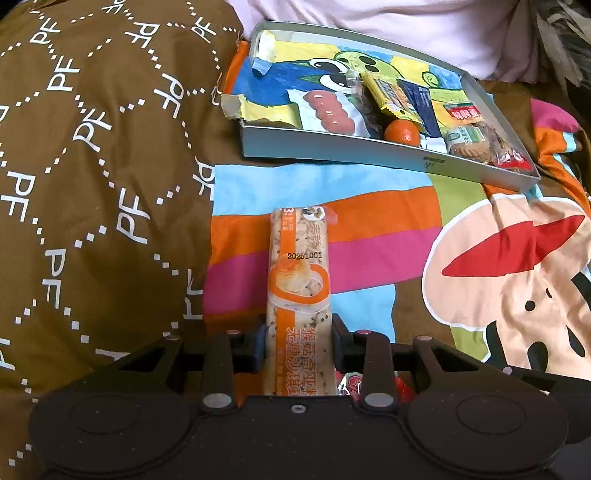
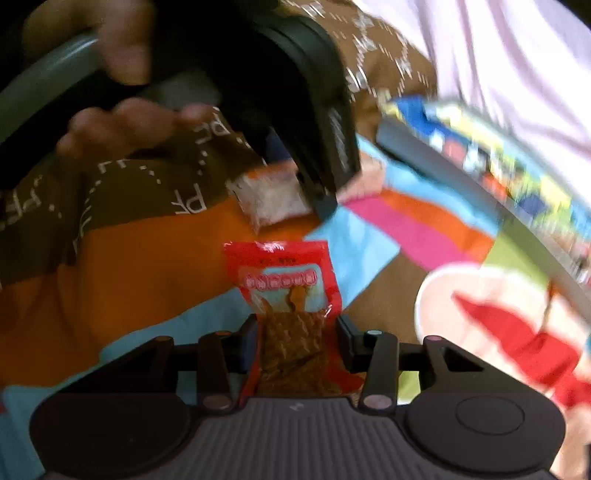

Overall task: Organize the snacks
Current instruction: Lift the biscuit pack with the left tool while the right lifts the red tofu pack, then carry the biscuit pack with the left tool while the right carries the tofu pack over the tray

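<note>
My left gripper (image 1: 298, 345) is shut on a long orange-and-cream snack bar (image 1: 298, 273), which points away over the bedding toward a grey tray (image 1: 332, 147). The tray holds several snacks, among them a pack of red discs (image 1: 330, 110), a small orange (image 1: 402, 131) and a round biscuit pack (image 1: 469, 142). My right gripper (image 2: 295, 345) is shut on a red snack packet (image 2: 288, 284) with brown strips inside. In the blurred right wrist view the left gripper (image 2: 314, 122) with its bar (image 2: 271, 197) shows ahead, and the tray (image 2: 461, 177) lies at the right.
A brown quilt (image 1: 92, 184) with white letters lies to the left. A colourful cartoon blanket (image 1: 388, 229) covers the surface under both grippers. A pale pink pillow (image 1: 388, 26) lies behind the tray. A red wrapper (image 1: 354, 386) shows below the left gripper.
</note>
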`<state>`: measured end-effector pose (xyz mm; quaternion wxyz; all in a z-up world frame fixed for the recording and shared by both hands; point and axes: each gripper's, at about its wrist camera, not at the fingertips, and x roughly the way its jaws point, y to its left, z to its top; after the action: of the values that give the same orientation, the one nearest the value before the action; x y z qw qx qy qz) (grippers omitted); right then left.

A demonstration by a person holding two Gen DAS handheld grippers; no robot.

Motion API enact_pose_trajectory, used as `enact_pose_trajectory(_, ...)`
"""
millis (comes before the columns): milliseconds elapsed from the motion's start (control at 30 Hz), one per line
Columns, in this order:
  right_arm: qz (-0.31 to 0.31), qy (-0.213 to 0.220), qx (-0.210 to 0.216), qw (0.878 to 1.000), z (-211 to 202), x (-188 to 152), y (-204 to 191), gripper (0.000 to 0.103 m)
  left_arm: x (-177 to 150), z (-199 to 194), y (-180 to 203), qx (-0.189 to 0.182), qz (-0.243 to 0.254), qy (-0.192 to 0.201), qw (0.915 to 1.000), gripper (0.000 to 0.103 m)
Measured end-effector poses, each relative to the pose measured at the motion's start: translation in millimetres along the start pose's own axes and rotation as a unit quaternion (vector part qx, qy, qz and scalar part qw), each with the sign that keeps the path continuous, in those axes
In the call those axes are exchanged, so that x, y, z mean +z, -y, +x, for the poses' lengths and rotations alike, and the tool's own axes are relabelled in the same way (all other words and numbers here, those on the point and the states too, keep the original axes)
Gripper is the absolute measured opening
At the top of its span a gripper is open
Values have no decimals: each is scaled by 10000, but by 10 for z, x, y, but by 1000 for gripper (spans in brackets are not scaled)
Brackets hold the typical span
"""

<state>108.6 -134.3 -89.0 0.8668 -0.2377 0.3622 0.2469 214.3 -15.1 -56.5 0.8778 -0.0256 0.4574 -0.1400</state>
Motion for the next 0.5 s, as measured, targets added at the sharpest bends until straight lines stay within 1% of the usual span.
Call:
enact_pose_trajectory(67, 153, -13, 66, 9999, 0, -7, 45, 47, 0, -2, -6, -16, -20, 3, 10000, 36)
enact_pose_trajectory(100, 88, 9, 23, 10000, -11, -12, 29, 46, 0, -4, -7, -21, -30, 9, 10000, 36)
enact_pose_trajectory(233, -650, 164, -397, 9970, -44, -39, -181, 45, -2, -38, -14, -72, -68, 65, 9999, 35)
enact_pose_trajectory(267, -922, 214, -581, 9938, -53, -55, -267, 45, 0, -50, -13, -91, -81, 93, 9999, 35)
enact_pose_trajectory(300, -1268, 282, -829, 9880, -60, -81, -359, 45, 3, -61, -12, -100, -91, 115, 9998, 36)
enact_pose_trajectory(367, -1859, 402, -1251, 9737, -60, -135, -506, 45, 14, -92, -10, -128, -120, 179, 9997, 36)
enact_pose_trajectory(400, -2065, 434, -1392, 9675, -57, -158, -556, 45, 19, -109, -6, -143, -141, 218, 9996, 36)
enact_pose_trajectory(500, -2320, 477, -1606, 9582, -30, -189, -609, 45, 28, -110, 5, -143, -135, 214, 9996, 36)
